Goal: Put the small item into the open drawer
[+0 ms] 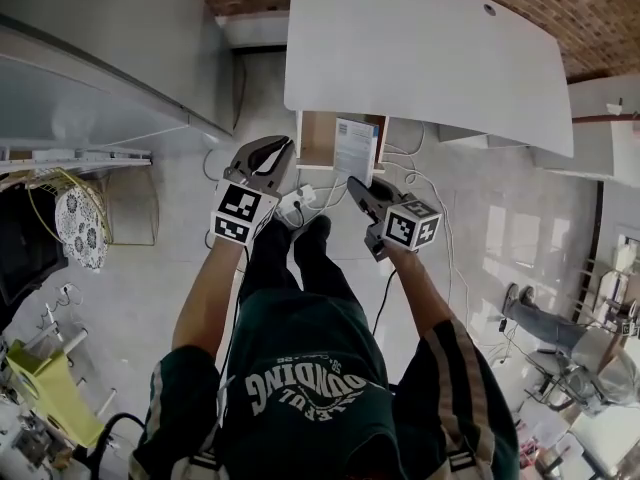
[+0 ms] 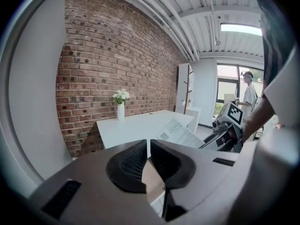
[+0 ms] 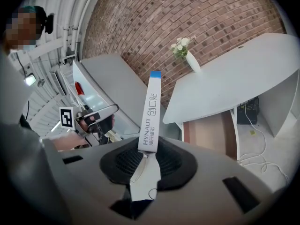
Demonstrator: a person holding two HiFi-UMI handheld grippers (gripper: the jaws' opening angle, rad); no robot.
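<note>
The small item is a flat white plaster box (image 3: 151,111) with a blue end. My right gripper (image 3: 149,151) is shut on its lower end, and the box stands up out of the jaws. In the head view the box (image 1: 356,148) hangs in front of the open wooden drawer (image 1: 318,138) under the white desk (image 1: 420,48). The right gripper (image 1: 357,185) sits just right of the drawer's mouth. My left gripper (image 1: 280,150) hovers at the drawer's left side, shut with nothing in it (image 2: 148,146). From the left gripper view the box (image 2: 180,134) shows its printed face.
Cables (image 1: 420,183) lie on the floor right of the drawer. A grey cabinet (image 1: 100,58) stands at the left, close to the desk. A white vase of flowers (image 3: 190,57) stands on the desk by the brick wall. A person (image 2: 248,97) stands far off by the window.
</note>
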